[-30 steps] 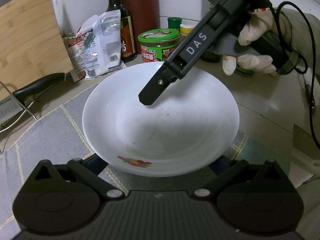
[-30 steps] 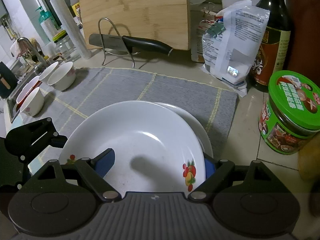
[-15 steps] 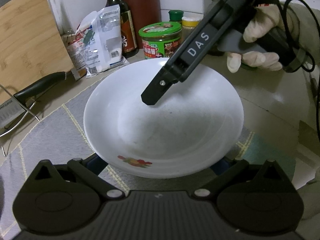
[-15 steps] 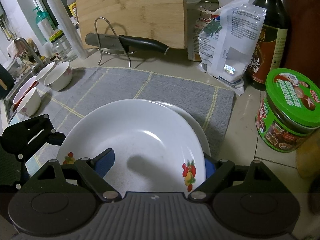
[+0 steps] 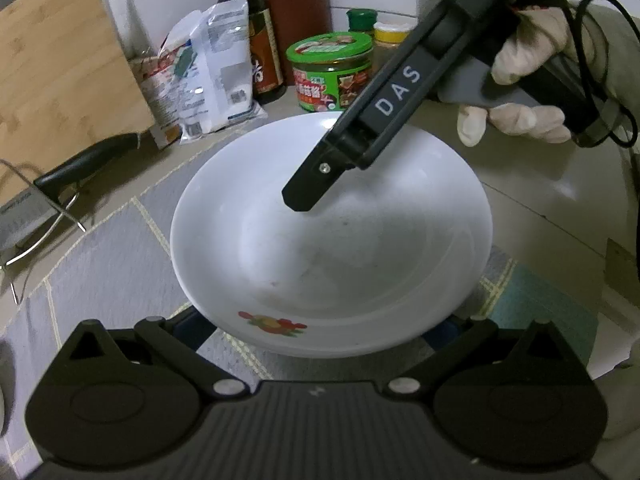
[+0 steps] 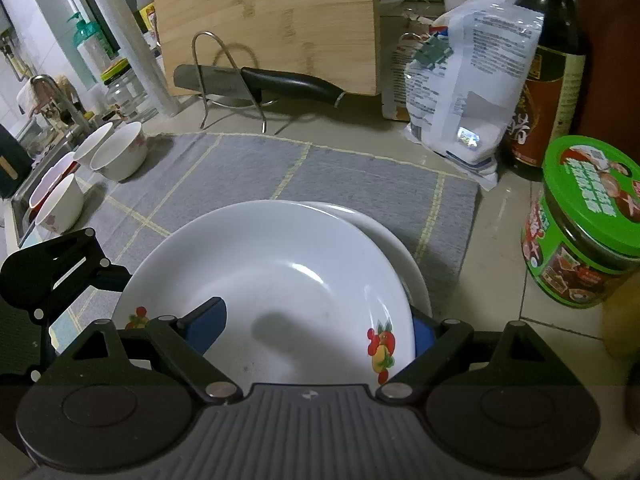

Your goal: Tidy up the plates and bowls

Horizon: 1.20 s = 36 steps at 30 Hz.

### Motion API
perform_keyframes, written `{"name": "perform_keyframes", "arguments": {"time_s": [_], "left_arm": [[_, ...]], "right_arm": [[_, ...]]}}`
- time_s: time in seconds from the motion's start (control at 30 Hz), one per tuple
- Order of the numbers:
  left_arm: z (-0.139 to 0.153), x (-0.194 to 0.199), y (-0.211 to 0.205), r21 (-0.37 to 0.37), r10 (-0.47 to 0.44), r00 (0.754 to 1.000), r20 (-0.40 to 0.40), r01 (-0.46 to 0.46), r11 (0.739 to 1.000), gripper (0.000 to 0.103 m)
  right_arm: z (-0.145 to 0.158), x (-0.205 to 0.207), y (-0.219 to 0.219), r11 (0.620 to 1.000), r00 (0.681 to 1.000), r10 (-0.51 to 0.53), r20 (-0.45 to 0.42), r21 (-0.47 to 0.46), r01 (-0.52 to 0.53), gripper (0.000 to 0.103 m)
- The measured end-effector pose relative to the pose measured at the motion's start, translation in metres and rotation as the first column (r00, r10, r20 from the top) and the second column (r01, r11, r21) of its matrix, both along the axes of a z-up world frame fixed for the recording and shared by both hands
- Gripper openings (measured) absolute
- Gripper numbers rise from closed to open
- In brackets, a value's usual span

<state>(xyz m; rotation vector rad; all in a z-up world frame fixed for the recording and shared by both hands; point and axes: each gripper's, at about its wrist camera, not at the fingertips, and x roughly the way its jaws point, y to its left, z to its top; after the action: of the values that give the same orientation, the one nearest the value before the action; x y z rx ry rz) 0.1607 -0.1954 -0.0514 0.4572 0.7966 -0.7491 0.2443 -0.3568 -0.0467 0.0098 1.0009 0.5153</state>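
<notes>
A white plate with a fruit print point(image 6: 272, 264) lies off-centre on a second white plate point(image 6: 404, 248), both on a grey mat point(image 6: 248, 168). My right gripper point(image 6: 312, 330) straddles the top plate's near rim. Its jaws are opening: one blue pad hovers inside the plate and the other sits outside the rim, neither pressing. In the left wrist view that same plate point(image 5: 332, 248) fills the middle, with a right finger point(image 5: 308, 192) hanging above it. My left gripper point(image 5: 320, 324) stands wide, its tips hidden under the plate's near rim. Several small bowls point(image 6: 118, 156) sit at the mat's far left.
A green-lidded jar point(image 6: 588, 220), a dark sauce bottle point(image 6: 548, 72) and a white bag point(image 6: 468, 80) crowd the right. A knife on a wire rack point(image 6: 280, 82) and a bamboo board point(image 6: 264, 20) stand behind. A sink edge point(image 6: 24, 196) runs along the left. A gloved hand point(image 5: 516, 116) holds the right gripper.
The left wrist view has tipped a little, so the jar and bottles sit lower in it. The right gripper's pads have spread slightly. Both plates stay where they were.
</notes>
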Motion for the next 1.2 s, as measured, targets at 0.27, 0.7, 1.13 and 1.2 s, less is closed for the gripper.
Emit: {"name": "perform_keyframes", "arguments": {"time_s": [0.27,0.7,1.13,1.2], "left_arm": [[0.001,-0.001,0.003,0.010,0.023,1.000,-0.004,-0.023,1.000,0.103],[0.000,0.003,0.005,-0.001,0.033,0.999,-0.031,-0.033,0.999,0.103],[-0.005,0.006,0.008,0.011,0.017,1.000,-0.024,-0.016,1.000,0.103],[-0.004,0.006,0.007,0.013,0.016,1.000,-0.023,-0.016,1.000,0.103]], "right_arm": [[-0.003,0.005,0.009,1.000,1.000,0.027,-0.004,-0.012,-0.027,0.094],[-0.008,0.007,0.012,0.998,0.999,0.033,-0.013,-0.052,-0.033,0.094],[-0.005,0.003,0.011,0.998,0.999,0.031,-0.036,-0.058,-0.033,0.098],[-0.004,0.002,0.010,0.998,0.999,0.029,-0.038,-0.057,-0.031,0.098]]}}
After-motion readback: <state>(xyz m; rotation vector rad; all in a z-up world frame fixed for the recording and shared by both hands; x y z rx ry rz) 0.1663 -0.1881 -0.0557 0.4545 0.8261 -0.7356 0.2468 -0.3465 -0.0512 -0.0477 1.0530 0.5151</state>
